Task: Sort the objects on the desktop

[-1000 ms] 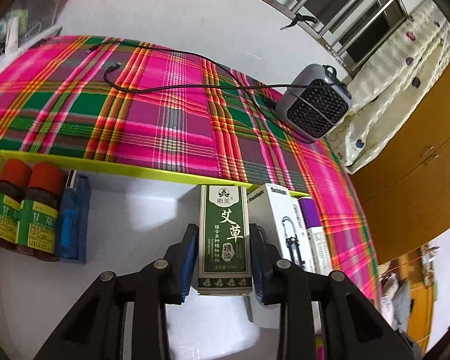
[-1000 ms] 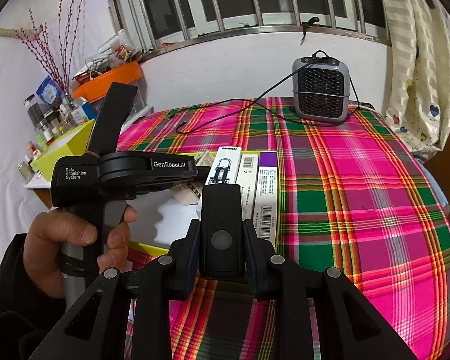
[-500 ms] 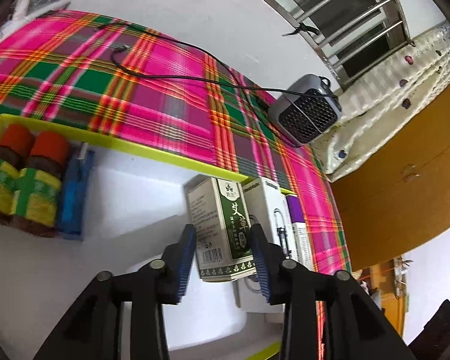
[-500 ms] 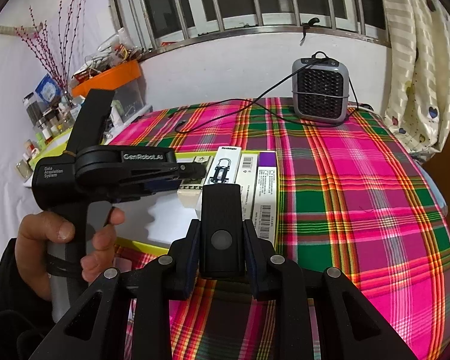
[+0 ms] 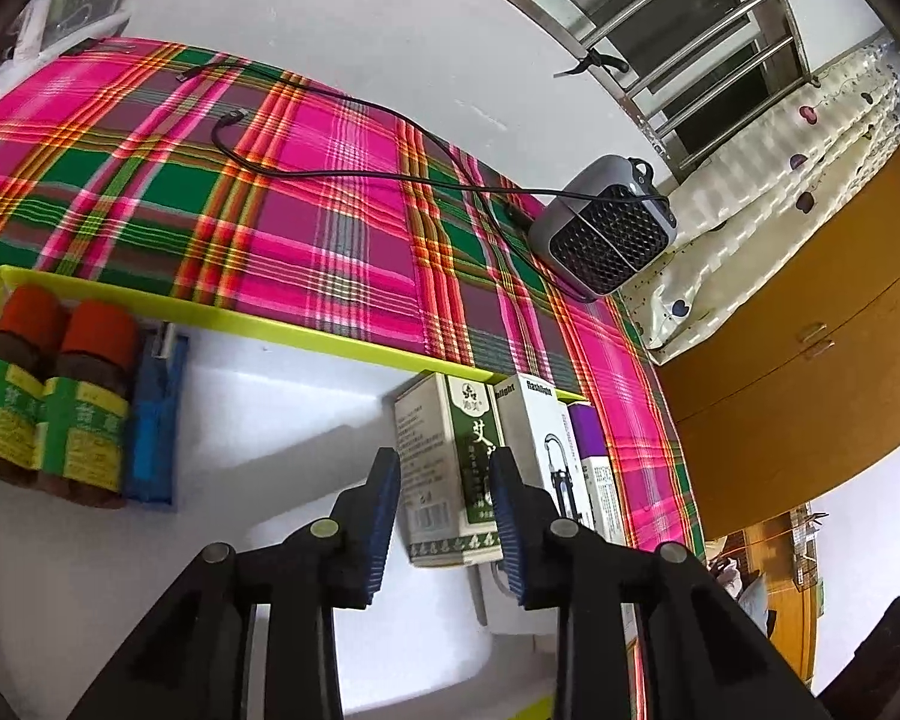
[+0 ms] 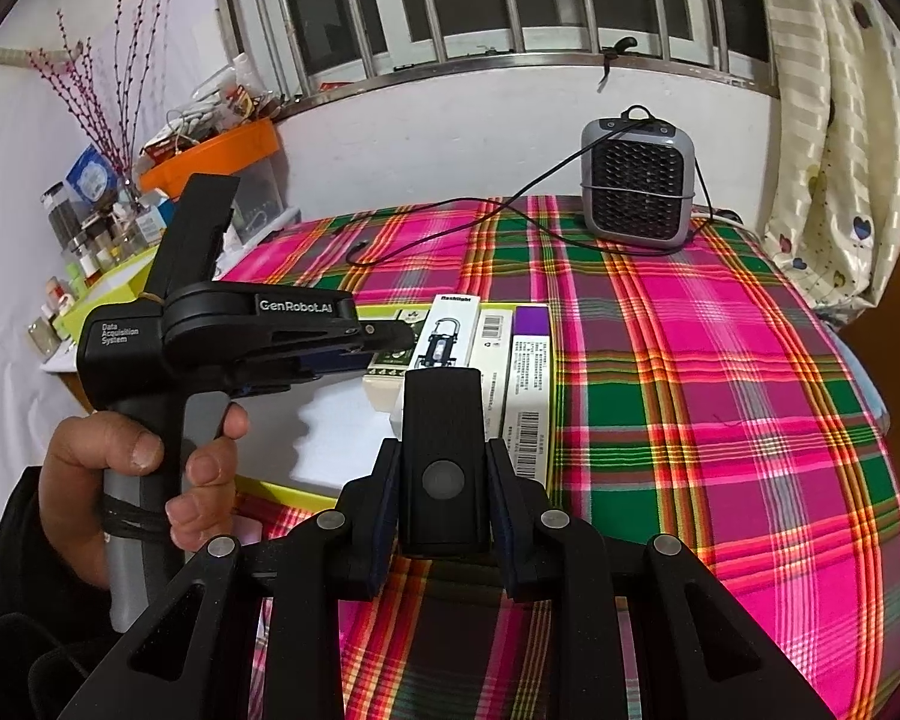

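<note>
Left hand-held gripper (image 5: pixel 444 510) stands parted around the green box (image 5: pixel 450 468) in the tray (image 5: pixel 306 330); right hand-held gripper (image 6: pixel 444 510) clamps a black device (image 6: pixel 444 450).

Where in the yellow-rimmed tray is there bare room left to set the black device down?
The free patch is the white floor of the tray between the blue box and the green box. The left end is crowded by two red-capped bottles; the right end by the flashlight box and purple box. The right gripper holds the black device.
</note>
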Available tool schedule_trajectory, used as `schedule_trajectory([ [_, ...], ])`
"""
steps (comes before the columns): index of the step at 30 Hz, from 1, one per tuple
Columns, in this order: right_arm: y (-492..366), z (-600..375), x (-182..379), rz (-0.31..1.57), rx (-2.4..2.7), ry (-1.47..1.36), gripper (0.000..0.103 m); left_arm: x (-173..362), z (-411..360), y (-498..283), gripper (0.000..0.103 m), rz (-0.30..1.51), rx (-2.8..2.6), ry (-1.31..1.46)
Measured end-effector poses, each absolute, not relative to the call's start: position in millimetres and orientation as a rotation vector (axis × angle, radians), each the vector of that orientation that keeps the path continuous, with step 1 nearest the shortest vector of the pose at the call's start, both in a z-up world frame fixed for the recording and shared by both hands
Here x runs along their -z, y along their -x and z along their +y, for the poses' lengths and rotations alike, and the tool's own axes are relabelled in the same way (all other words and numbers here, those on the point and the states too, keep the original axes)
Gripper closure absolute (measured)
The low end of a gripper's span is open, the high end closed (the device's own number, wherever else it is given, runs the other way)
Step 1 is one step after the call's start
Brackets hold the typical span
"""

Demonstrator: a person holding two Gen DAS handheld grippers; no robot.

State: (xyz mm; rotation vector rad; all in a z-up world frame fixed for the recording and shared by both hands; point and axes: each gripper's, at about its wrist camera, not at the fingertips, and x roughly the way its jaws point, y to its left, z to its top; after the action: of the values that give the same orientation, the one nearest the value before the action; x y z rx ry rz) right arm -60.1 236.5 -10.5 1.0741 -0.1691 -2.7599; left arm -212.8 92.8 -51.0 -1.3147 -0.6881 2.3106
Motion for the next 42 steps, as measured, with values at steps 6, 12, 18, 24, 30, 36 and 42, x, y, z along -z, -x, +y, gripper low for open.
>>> schedule_trajectory([
  [6, 63, 231, 8, -0.159, 2.755, -1.08, 0.075, 41, 77, 199, 0.072, -0.66, -2.339, 1.263],
  [12, 70, 221, 9, -0.157, 2.743, -1.09, 0.075, 29, 62, 176, 0.072, -0.532, -2.411, 1.197],
  [18, 80, 206, 12, -0.148, 2.712, -1.1, 0.075, 31, 49, 158, 0.073, -0.466, -2.453, 1.176],
  [24, 90, 188, 13, -0.132, 2.682, -1.098, 0.075, 27, 32, 154, 0.073, -0.487, -2.498, 1.148],
  [30, 102, 173, 18, -0.134, 2.646, -1.113, 0.075, 23, 14, 153, 0.073, -0.508, -2.56, 1.121],
  [36, 117, 157, 21, -0.147, 2.608, -1.121, 0.075, 20, -4, 153, 0.073, -0.549, -2.611, 1.099],
  [42, 137, 144, 26, -0.195, 2.581, -1.152, 0.075, 20, -16, 153, 0.073, -0.58, -2.63, 1.092],
])
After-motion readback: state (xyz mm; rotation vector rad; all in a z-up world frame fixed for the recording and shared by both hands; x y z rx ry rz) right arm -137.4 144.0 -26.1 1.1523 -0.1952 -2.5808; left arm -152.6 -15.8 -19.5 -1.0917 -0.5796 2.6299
